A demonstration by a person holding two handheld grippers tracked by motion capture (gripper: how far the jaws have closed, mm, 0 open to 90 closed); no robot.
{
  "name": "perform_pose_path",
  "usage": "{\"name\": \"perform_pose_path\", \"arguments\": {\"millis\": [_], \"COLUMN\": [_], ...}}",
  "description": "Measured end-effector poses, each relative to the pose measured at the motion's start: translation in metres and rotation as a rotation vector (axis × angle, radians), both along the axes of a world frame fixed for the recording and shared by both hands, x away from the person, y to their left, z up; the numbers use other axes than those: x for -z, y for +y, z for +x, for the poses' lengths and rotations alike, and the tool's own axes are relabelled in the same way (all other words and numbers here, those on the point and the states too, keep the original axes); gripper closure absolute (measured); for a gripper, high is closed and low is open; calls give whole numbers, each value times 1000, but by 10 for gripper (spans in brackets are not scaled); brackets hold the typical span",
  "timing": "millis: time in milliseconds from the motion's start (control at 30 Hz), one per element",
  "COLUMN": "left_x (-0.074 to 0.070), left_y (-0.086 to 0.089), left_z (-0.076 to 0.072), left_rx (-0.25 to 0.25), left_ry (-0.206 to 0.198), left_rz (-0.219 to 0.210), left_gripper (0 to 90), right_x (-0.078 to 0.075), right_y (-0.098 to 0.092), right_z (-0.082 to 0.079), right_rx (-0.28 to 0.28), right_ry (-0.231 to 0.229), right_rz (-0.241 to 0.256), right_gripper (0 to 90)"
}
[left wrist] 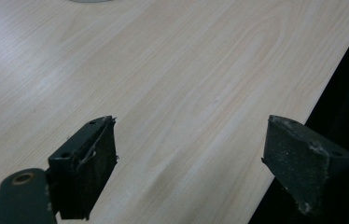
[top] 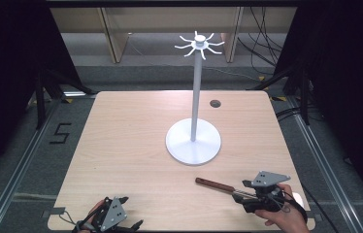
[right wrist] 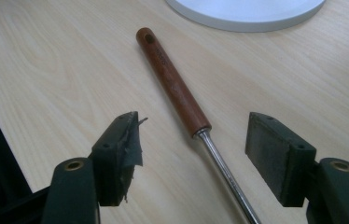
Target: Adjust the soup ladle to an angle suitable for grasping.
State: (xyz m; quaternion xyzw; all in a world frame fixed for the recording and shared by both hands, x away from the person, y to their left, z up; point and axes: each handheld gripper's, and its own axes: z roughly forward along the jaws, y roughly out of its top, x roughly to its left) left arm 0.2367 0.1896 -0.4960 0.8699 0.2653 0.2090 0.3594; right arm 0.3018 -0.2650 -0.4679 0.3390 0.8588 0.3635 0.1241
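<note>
A utensil with a brown wooden handle and a metal shaft lies flat on the wooden table, its handle end with a hole pointing at the white stand. My right gripper is open at the front right, its jaws on either side of the metal shaft where it meets the handle, not touching it. The white stand has a round base, a tall pole and a ring of hooks on top. My left gripper is open over bare wood near the table's front left edge.
A small dark round hole sits in the table behind the stand. The table's edge runs close beside the left gripper's far jaw. Dark floor, rails and cables surround the table.
</note>
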Motion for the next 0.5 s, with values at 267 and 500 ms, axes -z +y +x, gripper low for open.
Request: {"name": "perform_pose_path", "arguments": {"millis": [267,500], "left_x": [0,0], "left_y": [-1,1], "left_z": [0,1], "left_rx": [2,-5], "left_ry": [2,-6], "left_rz": [-26,-10], "left_gripper": [160,158], "right_x": [3,6], "right_y": [26,55], "right_z": [22,40], "right_rx": [-39,-89], "right_ry": [39,102], "right_rz": [-63,-189], "right_gripper": [444,551]}}
